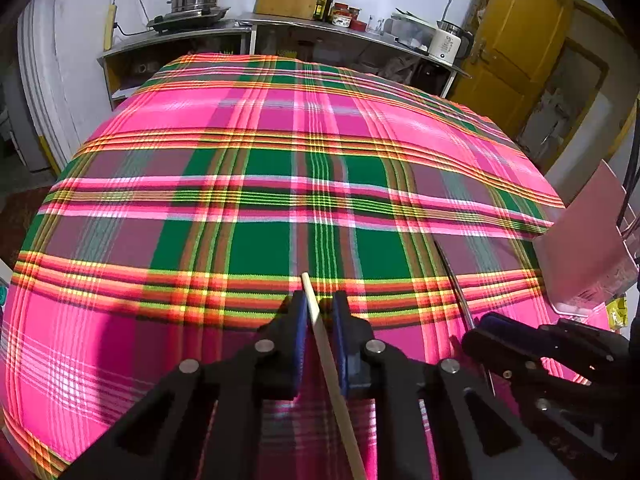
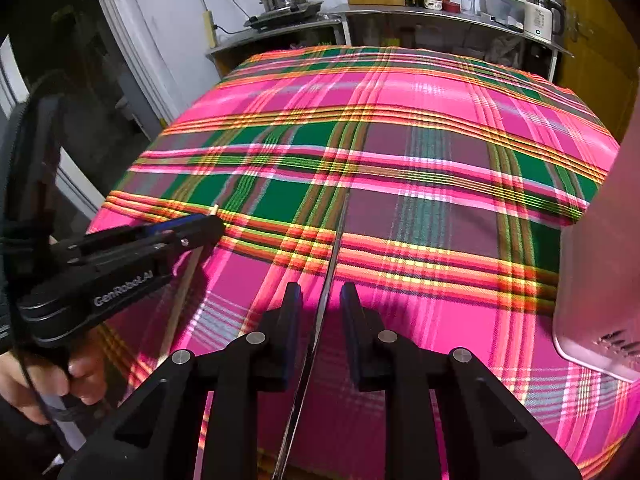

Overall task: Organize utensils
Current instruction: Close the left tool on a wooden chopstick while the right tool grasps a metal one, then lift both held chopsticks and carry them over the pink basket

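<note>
Where lettering shows, "GenRobot.AI" on left hand-held gripper (image 2: 214,216).

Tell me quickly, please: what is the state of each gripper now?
Left gripper: closed on a wooden chopstick.
Right gripper: open, with a thin metal chopstick between its fingers, not pressed.

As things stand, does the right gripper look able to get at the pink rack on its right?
Probably yes: the pink rack stands close beside the right gripper with bare plaid cloth between, though a thin metal utensil lies between its fingers.
</note>
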{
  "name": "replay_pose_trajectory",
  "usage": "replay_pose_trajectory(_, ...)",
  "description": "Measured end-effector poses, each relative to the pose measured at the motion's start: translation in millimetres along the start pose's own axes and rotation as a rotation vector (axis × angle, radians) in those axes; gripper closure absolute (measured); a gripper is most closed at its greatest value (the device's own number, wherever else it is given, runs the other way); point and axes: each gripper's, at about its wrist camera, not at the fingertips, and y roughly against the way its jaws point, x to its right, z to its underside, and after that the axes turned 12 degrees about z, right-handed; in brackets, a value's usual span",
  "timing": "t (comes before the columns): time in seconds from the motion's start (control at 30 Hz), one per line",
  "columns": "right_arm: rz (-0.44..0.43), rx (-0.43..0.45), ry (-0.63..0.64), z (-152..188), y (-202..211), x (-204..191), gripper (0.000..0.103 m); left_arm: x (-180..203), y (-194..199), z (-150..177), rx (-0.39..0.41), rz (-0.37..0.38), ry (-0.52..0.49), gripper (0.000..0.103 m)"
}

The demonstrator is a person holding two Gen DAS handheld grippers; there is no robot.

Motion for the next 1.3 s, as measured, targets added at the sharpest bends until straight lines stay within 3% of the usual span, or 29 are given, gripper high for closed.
replay_pose_trajectory(0.33, 0.052, 0.007, 0.043, -7, -5, -8, 0.082, 2, -5, -6, -0.021, -0.035, -0.047, 0.095)
replay_pose_trajectory(0.4, 0.075, 0.01, 0.051, -7, -6, -9, 0.093, 2, -5, -7, -0.021, -0.037, -0.043, 0.096)
replay_pose_trajectory(0.6, 0.042, -0.003, 0.022, -11, -5, -3, 0.097, -1, 3, -10, -0.008, -0.03, -0.014, 0.098)
replay_pose_trajectory(1.3, -0.02, 0.17, -0.023, -17, 82, 2, 0.097, 43, 104, -34, 0.163, 0.057, -0.09, 0.098)
